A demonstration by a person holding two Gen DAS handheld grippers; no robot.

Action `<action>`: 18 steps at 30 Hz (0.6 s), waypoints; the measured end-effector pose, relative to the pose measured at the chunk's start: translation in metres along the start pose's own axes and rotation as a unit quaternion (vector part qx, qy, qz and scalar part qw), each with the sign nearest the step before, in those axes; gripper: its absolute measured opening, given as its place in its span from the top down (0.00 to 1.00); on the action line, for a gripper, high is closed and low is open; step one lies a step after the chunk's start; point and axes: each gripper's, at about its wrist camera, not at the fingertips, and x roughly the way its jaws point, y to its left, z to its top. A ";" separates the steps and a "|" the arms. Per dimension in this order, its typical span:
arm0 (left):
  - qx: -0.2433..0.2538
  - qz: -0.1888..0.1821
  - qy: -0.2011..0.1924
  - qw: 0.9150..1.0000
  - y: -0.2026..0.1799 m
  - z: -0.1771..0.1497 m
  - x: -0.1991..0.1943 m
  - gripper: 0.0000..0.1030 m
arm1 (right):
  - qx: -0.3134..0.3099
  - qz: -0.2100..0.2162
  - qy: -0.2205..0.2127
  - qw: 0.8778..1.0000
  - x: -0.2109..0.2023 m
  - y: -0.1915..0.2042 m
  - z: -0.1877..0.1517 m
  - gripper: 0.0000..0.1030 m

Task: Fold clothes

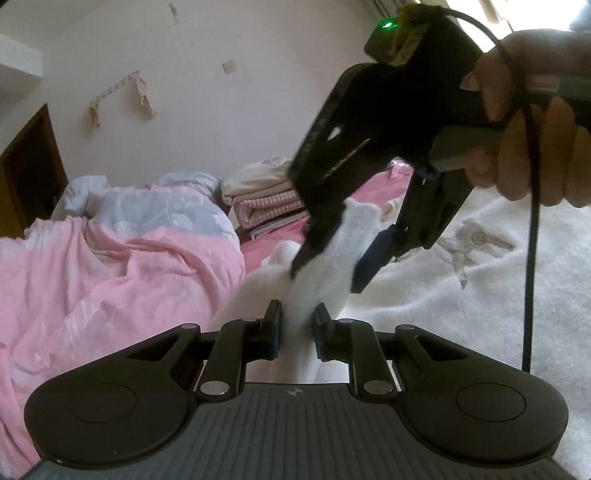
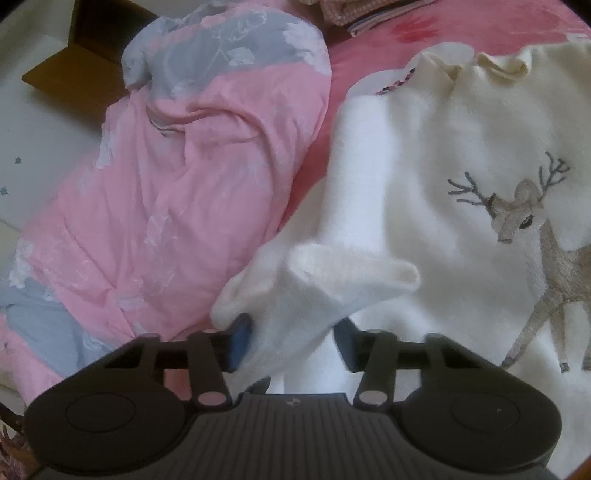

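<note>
A white fuzzy sweater (image 2: 461, 155) with a deer picture (image 2: 539, 236) lies spread on the pink bed. Its left sleeve (image 2: 314, 280) runs toward me in a bunched band. My left gripper (image 1: 297, 325) is shut on the sleeve (image 1: 325, 266) near its end, with white fabric filling the narrow gap. My right gripper (image 1: 332, 269), held by a hand (image 1: 535, 147), comes down from the upper right and straddles the same sleeve a little farther along. In its own view the right gripper (image 2: 293, 339) stands open, jaws wide apart, with sleeve fabric lying between them against the left blue pad (image 2: 242, 341).
A crumpled pink and grey quilt (image 1: 122, 258) lies left of the sweater. A stack of folded clothes (image 1: 266, 199) sits at the back by the wall. A black cable (image 1: 532, 258) hangs from the right gripper. A pink sheet (image 2: 461, 33) covers the bed.
</note>
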 end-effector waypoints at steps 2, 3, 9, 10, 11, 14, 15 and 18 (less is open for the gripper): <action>-0.008 0.001 0.004 1.000 0.001 0.000 -0.001 0.75 | -0.004 0.006 -0.004 1.000 -0.002 0.000 -0.001 0.72; -0.009 0.001 0.006 1.000 0.001 0.000 -0.002 0.73 | -0.006 0.008 -0.006 1.000 -0.002 0.001 0.000 0.74; -0.004 0.013 0.009 1.000 -0.001 0.000 -0.003 0.56 | -0.041 0.025 -0.016 0.999 -0.006 0.013 -0.004 0.82; -0.006 0.015 0.010 1.000 -0.001 0.000 -0.002 0.56 | -0.050 0.025 -0.018 0.998 -0.007 0.016 -0.005 0.83; -0.009 0.016 0.012 1.000 0.000 -0.001 -0.002 0.56 | -0.054 0.028 -0.018 0.998 -0.008 0.017 -0.006 0.83; -0.014 0.018 0.019 1.000 0.001 -0.001 0.000 0.56 | -0.066 0.035 -0.018 0.997 -0.010 0.020 -0.009 0.84; -0.015 0.020 0.020 0.999 0.002 -0.001 0.001 0.56 | -0.070 0.037 -0.018 0.997 -0.011 0.021 -0.009 0.85; -0.017 0.020 0.026 0.999 0.003 0.000 0.003 0.55 | -0.081 0.045 -0.018 0.996 -0.014 0.023 -0.012 0.85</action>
